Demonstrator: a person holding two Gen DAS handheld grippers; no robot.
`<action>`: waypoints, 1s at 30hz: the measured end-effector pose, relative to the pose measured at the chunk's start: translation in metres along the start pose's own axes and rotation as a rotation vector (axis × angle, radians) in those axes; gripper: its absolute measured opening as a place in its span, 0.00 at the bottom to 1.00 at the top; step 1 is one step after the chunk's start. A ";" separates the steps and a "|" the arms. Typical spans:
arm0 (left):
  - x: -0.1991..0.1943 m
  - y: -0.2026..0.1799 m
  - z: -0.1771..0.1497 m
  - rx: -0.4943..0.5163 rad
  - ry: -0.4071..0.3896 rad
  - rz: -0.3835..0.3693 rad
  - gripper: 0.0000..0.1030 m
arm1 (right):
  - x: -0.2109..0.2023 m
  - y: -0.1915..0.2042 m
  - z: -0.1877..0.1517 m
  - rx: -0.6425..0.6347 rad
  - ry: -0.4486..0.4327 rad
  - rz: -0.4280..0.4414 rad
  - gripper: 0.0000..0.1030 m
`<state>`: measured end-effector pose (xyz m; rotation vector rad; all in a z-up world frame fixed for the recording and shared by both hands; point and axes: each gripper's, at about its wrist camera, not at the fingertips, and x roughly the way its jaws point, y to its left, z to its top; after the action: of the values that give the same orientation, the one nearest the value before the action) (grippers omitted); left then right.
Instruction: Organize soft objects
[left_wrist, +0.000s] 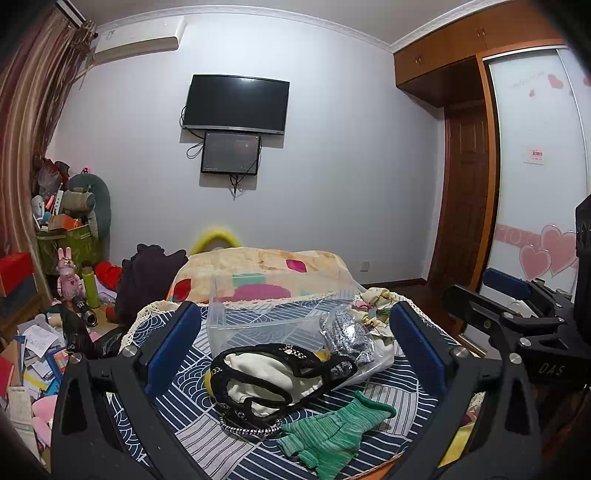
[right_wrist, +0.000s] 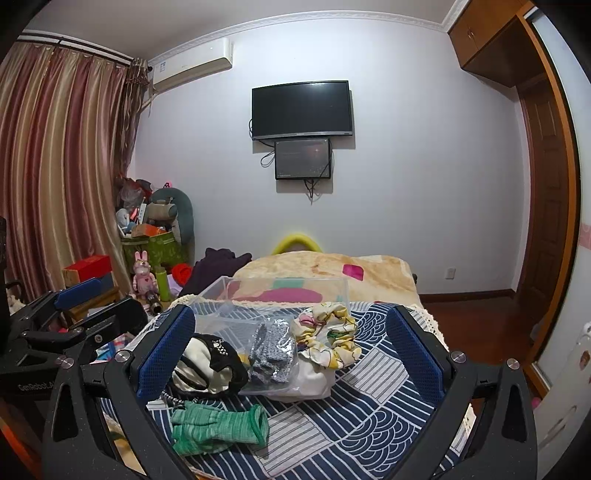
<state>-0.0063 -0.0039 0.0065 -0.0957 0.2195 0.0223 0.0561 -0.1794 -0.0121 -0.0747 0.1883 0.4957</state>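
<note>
A clear plastic box (left_wrist: 273, 314) stands on the blue-and-white patterned tabletop (right_wrist: 369, 398), tipped toward the near side; it looks empty, though its clear walls make that hard to judge. The soft things lie in front of it: a white-and-black cloth item (left_wrist: 266, 376), a grey sparkly piece in a clear bag (right_wrist: 273, 354), a floral scrunchie (right_wrist: 328, 332) and green knit gloves (left_wrist: 332, 432) nearest the cameras. The left gripper (left_wrist: 295, 332) and right gripper (right_wrist: 291, 336) both stand wide, holding nothing, above the pile.
</note>
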 end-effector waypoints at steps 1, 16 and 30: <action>0.000 0.000 0.000 0.000 -0.001 0.000 1.00 | 0.000 0.001 0.000 0.000 0.000 0.000 1.00; -0.001 0.000 0.000 -0.001 -0.001 -0.002 1.00 | 0.000 0.000 0.000 0.002 0.000 0.001 1.00; 0.004 0.003 -0.003 -0.014 0.014 -0.036 1.00 | 0.001 -0.001 -0.002 0.005 -0.007 0.010 1.00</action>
<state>-0.0030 -0.0013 0.0028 -0.1137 0.2315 -0.0124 0.0574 -0.1796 -0.0140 -0.0675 0.1835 0.5056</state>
